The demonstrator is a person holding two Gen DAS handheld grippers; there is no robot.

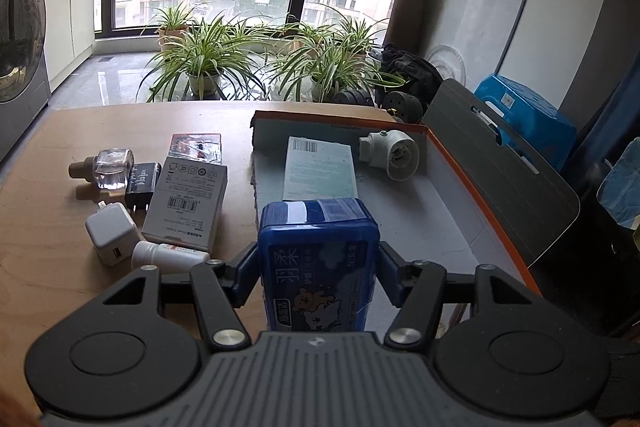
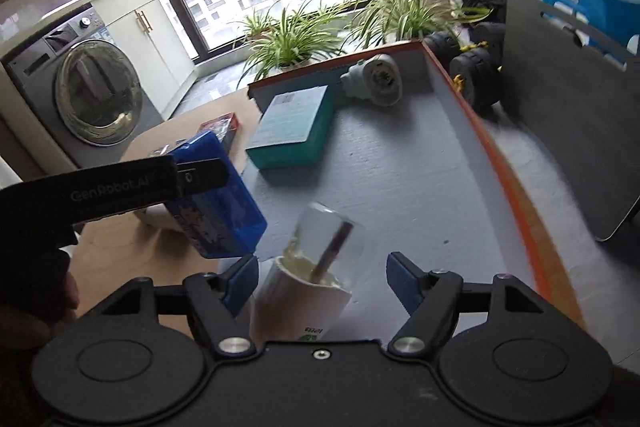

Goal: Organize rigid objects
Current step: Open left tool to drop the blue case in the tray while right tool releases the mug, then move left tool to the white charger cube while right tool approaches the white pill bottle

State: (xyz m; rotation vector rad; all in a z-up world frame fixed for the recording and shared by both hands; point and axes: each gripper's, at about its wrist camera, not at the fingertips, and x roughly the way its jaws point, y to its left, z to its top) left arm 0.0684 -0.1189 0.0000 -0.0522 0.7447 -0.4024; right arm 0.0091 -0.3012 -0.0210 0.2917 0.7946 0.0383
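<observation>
1. Grippers first: left gripper clamps blue tin at 6 o'clock; right gripper stands apart, white bottle loose between.
2. Orange-edged box ahead holds teal box and white fitting, 12 o'clock.

Box on surface, right side. Inside, far end: carton, fitting to its right. Left of box on surface: bottle, chargers, packet. Plants behind surface.

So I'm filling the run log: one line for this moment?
left gripper: shut on blue box | right gripper: open over bottle | tray: teal box, white plug
</observation>
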